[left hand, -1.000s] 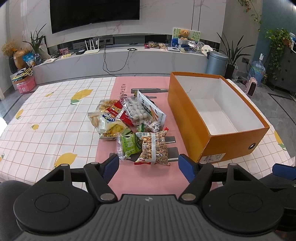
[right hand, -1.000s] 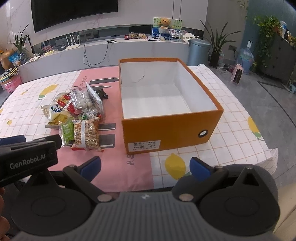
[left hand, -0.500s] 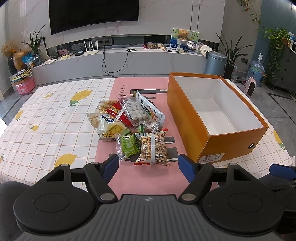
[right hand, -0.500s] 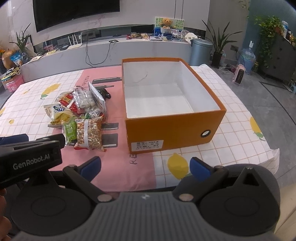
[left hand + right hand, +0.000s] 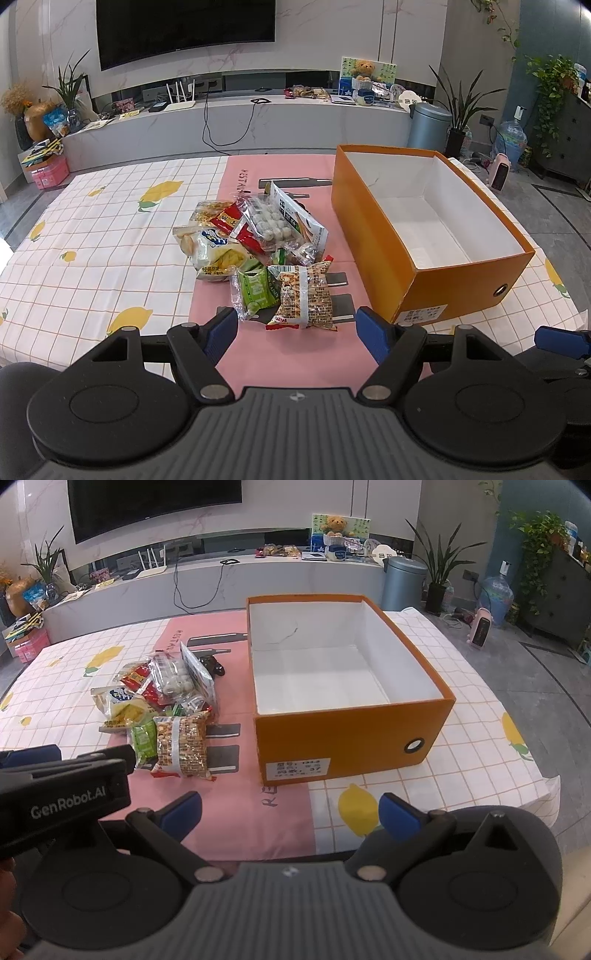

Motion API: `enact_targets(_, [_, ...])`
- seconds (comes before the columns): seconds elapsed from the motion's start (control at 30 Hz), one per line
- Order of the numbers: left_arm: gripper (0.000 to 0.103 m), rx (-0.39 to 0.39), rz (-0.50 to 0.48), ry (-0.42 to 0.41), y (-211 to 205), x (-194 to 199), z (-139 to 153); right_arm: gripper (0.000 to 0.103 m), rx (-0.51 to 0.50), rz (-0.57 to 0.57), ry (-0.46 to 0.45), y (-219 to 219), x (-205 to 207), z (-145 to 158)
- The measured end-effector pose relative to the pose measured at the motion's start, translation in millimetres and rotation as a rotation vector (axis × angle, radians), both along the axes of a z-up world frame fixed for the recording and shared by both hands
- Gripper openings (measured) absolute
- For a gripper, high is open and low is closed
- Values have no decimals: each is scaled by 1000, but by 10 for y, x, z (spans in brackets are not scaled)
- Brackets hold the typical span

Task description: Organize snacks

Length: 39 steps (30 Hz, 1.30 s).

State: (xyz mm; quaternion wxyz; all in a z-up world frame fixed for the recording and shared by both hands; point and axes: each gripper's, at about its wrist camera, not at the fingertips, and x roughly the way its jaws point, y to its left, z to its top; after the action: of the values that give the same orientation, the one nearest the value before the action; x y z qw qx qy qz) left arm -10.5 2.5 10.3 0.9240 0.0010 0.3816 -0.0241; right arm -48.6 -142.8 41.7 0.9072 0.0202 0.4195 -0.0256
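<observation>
The snack pile (image 5: 255, 254) lies on the pink runner (image 5: 295, 354) in the middle of my desk, just left of the orange shoe box (image 5: 373, 236). Nearest me in the pile is a peanut packet (image 5: 304, 297) with a clear band across it, and a green packet (image 5: 255, 291) touches its left edge. Behind them sit a yellow-and-white chip bag (image 5: 214, 251), a red sachet (image 5: 231, 221) and a clear bag of pale round balls (image 5: 267, 221), with a white pouch (image 5: 295, 216) leaning against that bag on the box side. The packets overlap one another in one loose heap.

The shoe box stands open, its white inside bare, with a label (image 5: 297, 768) and a round hole (image 5: 413, 746) on the end facing me. It sits partly on the runner and partly on the lemon-print checked cloth (image 5: 96, 251) that covers the rest of the desk.

My left gripper (image 5: 297, 332) hovers low over the runner, just short of the peanut packet, jaws wide with nothing between them. My right gripper (image 5: 290, 812) hangs over the desk's near edge in front of the box, jaws likewise wide and holding nothing. In the right wrist view the left gripper's black body shows at lower left.

Beyond the desk runs a long white TV bench (image 5: 258, 118) under a dark screen (image 5: 184, 29).
</observation>
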Motion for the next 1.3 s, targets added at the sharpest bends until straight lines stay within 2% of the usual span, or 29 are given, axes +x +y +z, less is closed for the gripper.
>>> enact_targets(0.9, [86, 6, 1, 3, 6, 13, -36, 99, 5, 0, 9, 28, 24, -33])
enact_targets(1.07, [86, -3, 9, 0, 121, 42, -14, 99, 55, 0, 10, 85, 65, -50])
enact_targets(1.17, [86, -29, 23, -4, 250, 71, 7, 99, 60, 20, -46, 181, 73, -32])
enact_targets(1.3, [86, -15, 39, -44, 405, 93, 53, 99, 45, 61, -147, 320, 113, -38])
